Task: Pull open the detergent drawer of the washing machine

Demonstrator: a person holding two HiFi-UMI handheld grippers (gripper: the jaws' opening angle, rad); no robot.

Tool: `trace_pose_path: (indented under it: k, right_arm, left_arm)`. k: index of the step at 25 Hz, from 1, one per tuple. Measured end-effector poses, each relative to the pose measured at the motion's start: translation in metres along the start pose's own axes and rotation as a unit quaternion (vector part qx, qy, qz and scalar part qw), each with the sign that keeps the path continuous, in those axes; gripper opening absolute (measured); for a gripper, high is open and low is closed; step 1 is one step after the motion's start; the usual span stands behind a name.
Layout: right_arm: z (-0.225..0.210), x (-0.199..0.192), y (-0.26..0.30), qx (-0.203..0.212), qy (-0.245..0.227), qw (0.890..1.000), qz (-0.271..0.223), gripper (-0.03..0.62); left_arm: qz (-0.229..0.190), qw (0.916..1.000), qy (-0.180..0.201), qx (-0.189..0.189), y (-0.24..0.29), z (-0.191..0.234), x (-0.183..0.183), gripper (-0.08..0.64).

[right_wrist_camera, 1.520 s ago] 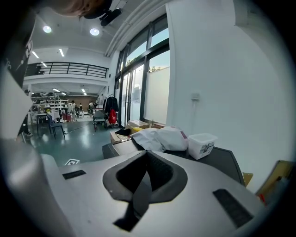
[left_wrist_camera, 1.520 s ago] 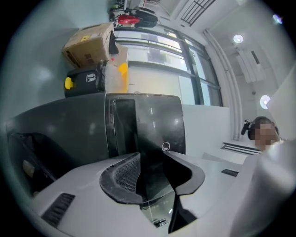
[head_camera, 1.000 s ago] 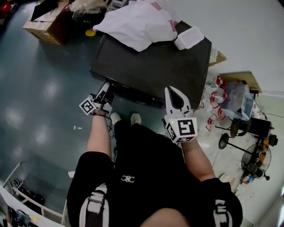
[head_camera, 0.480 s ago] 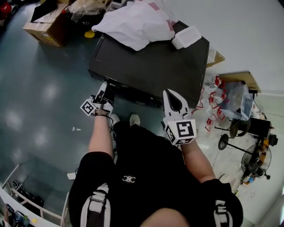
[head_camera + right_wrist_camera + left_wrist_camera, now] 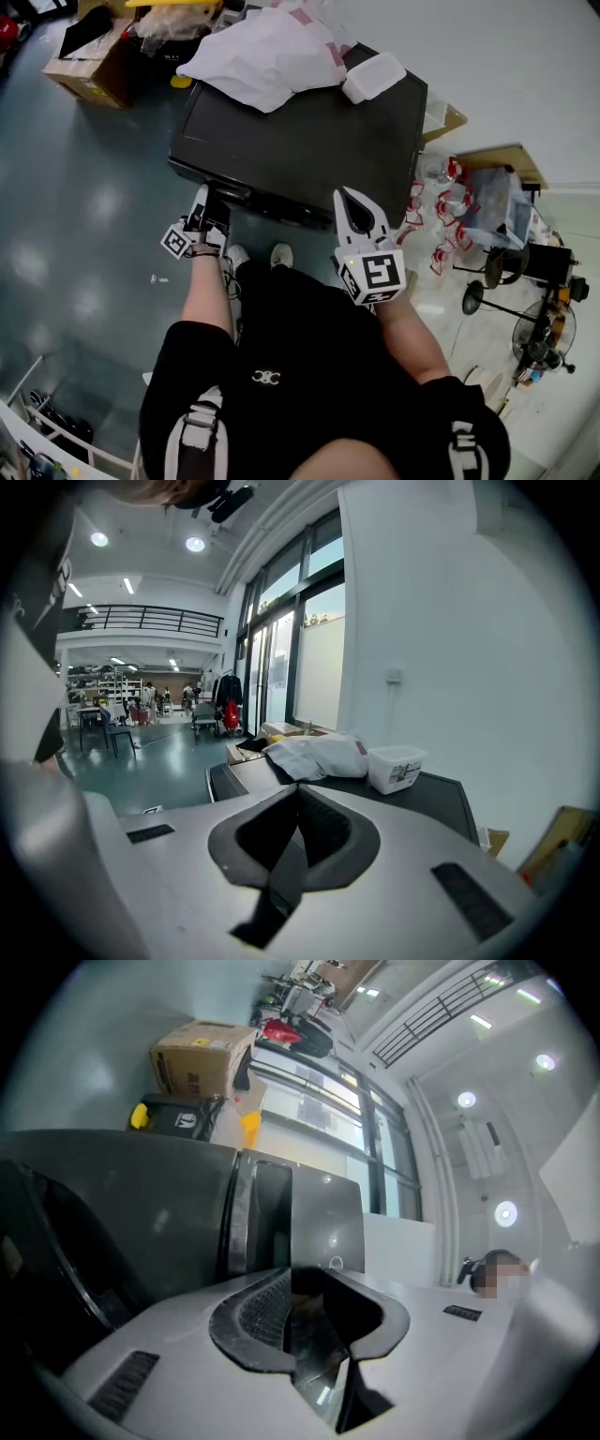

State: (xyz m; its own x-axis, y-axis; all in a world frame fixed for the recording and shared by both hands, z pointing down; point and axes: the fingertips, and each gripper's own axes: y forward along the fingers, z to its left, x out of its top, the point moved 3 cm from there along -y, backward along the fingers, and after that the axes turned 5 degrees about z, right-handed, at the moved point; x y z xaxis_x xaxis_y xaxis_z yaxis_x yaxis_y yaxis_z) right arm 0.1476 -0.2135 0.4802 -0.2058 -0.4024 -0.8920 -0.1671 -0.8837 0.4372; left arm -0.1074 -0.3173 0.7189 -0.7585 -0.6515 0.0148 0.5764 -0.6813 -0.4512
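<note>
**Claw state.** The left claw (image 5: 292,1279) is gripping a thin, dark, glossy edge, with its jaws pressing on it and no gap showing. This edge is judged to be the front lip of the detergent drawer (image 5: 323,1227). In the head view the claw is sitting at the upper left corner of the front of the washing machine (image 5: 309,141), which is where the drawer is lying. How far the drawer is standing out cannot be told. The right claw (image 5: 298,794) is hovering near the machine's front right, its jaws together and holding nothing.

**Handling.** The drawer is probably behaving as a light, stiff plastic part. Its glossy face is likely making it slippery. The hold is best taken on the front lip, with the pull running straight and level, since twisting is likely to jam the slide.

**Count.**
- Washing machines: one
- Drawers: one
- Claws: two
- White bags (image 5: 267,56) lying on the machine's top: one
- White tubs (image 5: 373,77) lying on the machine's top: one
</note>
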Motion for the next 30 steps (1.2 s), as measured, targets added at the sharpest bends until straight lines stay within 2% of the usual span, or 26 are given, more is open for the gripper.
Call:
trace_pose_path:
  k: [5, 11, 15, 22, 30]
  right_arm:
    - [-0.001, -0.011, 0.006, 0.010, 0.011, 1.000, 0.006, -0.003]
    - [0.015, -0.012, 0.014, 0.050, 0.010, 0.999, 0.002, -0.003]
    - [0.028, -0.002, 0.022, 0.083, 0.001, 0.997, -0.010, -0.002]
    - [0.060, 0.009, 0.029, 0.128, -0.009, 0.992, -0.021, -0.003]
    - [0.085, 0.015, 0.036, 0.158, -0.015, 0.987, -0.020, -0.002]
  left_arm:
    - [0.010, 0.9996, 0.022, -0.013, -0.042, -0.020, -0.011, 0.101]
    - [0.002, 0.9997, 0.024, 0.003, -0.076, -0.037, -0.021, 0.104]
    - [-0.015, 0.9995, 0.022, 0.020, -0.092, -0.047, -0.025, 0.112]
    - [-0.013, 0.9991, 0.024, 0.033, -0.113, -0.062, -0.031, 0.118]
    - [-0.019, 0.9990, 0.022, 0.034, -0.123, -0.068, -0.032, 0.117]
